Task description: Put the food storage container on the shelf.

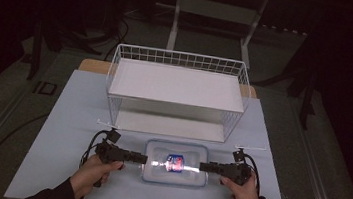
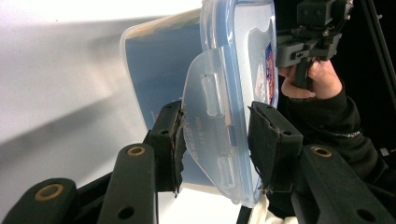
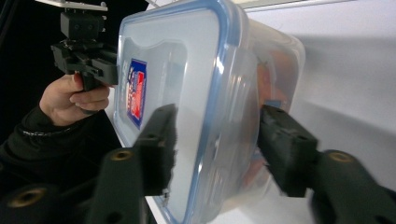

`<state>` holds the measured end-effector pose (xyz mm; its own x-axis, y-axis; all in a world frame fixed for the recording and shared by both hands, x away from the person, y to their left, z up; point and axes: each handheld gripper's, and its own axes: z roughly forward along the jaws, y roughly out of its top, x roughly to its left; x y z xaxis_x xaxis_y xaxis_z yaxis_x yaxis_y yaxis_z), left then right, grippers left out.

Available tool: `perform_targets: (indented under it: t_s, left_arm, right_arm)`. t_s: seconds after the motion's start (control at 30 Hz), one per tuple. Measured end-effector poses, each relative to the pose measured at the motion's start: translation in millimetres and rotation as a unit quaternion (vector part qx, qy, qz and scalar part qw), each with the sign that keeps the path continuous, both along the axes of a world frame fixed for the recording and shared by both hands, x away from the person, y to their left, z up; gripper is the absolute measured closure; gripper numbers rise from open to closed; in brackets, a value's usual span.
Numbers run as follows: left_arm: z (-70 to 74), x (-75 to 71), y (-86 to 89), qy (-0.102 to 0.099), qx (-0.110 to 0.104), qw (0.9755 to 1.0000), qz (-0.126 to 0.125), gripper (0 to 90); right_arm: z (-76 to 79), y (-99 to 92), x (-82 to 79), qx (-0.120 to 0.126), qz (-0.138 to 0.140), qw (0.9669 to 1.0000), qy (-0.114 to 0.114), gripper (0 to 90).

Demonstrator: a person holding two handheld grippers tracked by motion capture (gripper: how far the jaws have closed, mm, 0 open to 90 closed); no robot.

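Note:
A clear plastic container (image 1: 174, 177) with a blue-rimmed lid and a red-and-blue label (image 3: 135, 93) lies on the white table mat, just in front of the rack. My left gripper (image 1: 145, 159) is at its left end. In the left gripper view the jaws (image 2: 215, 112) straddle that end, with the lid's loose latch flap (image 2: 205, 121) between the pads, which touch it. My right gripper (image 1: 202, 166) is at the right end. In the right gripper view (image 3: 217, 114) one pad lies on the lid and the other against the container wall (image 3: 275, 60).
A white wire rack (image 1: 176, 87) with two flat white shelves stands behind the container. The pale mat (image 1: 71, 118) reaches out to both sides of the hands. Around the table the floor is dark, with frame legs (image 1: 174, 24) at the back.

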<state>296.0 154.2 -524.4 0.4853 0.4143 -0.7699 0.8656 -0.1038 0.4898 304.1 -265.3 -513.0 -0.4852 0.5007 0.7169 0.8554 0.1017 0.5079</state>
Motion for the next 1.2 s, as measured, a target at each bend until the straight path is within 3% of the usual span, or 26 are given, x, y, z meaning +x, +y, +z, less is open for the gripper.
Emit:
perform_targets:
  t_s: [0.4, 0.53, 0.87, 1.2]
  left_arm:
    - [11.6, -9.3, -3.5, -0.019, 0.028, 0.9992, 0.022, 57.1]
    - [12.0, -9.6, -2.9, -0.020, 0.028, 0.9989, 0.031, 56.9]
    - [27.1, -4.8, 1.2, -0.045, 0.024, 0.9974, 0.051, 56.9]
    - [35.3, 4.6, 3.7, -0.073, 0.028, 0.9949, 0.064, 56.9]
  right_arm:
    - [8.6, 3.6, -11.4, -0.015, -0.015, 0.9997, -0.012, 52.9]
    - [12.5, 6.2, -11.2, -0.021, -0.017, 0.9995, -0.019, 53.2]
    - [23.9, 9.4, -0.8, -0.012, -0.019, 0.9992, -0.034, 53.3]
    - [36.0, 16.7, 15.7, -0.018, -0.026, 0.9965, -0.077, 52.1]
